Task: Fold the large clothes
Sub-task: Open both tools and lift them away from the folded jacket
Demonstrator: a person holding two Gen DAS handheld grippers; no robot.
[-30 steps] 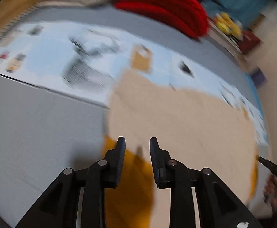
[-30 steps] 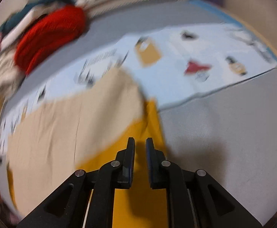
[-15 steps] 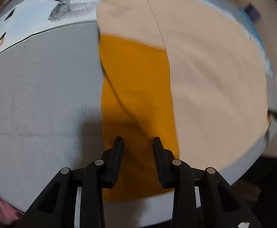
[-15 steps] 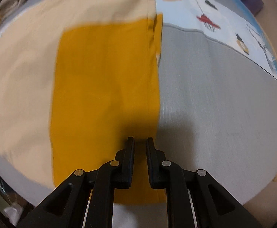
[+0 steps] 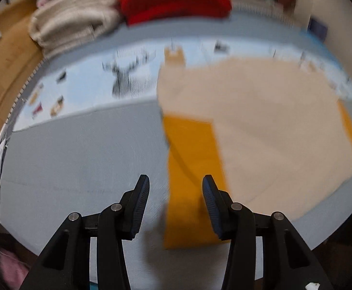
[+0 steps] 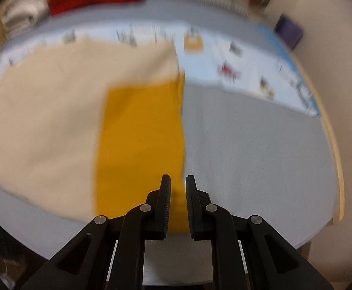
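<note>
Spreading wide, the left hand-held gripper [image 5: 173, 183] hangs over the garment's [image 5: 260, 125] mustard strip at lower centre. The right hand-held gripper [image 6: 178, 184], jaws narrow with nothing visibly pinched, hangs above the garment's [image 6: 137, 133] right edge on the grey bed [image 6: 248, 145].

Nothing readable here tbh. The light blue printed sheet [image 5: 137, 82] under the clothes has little pictures and what might be lines of lettering [image 6: 149, 30], but both views are way too blurry to make out any word, brand or number.
</note>
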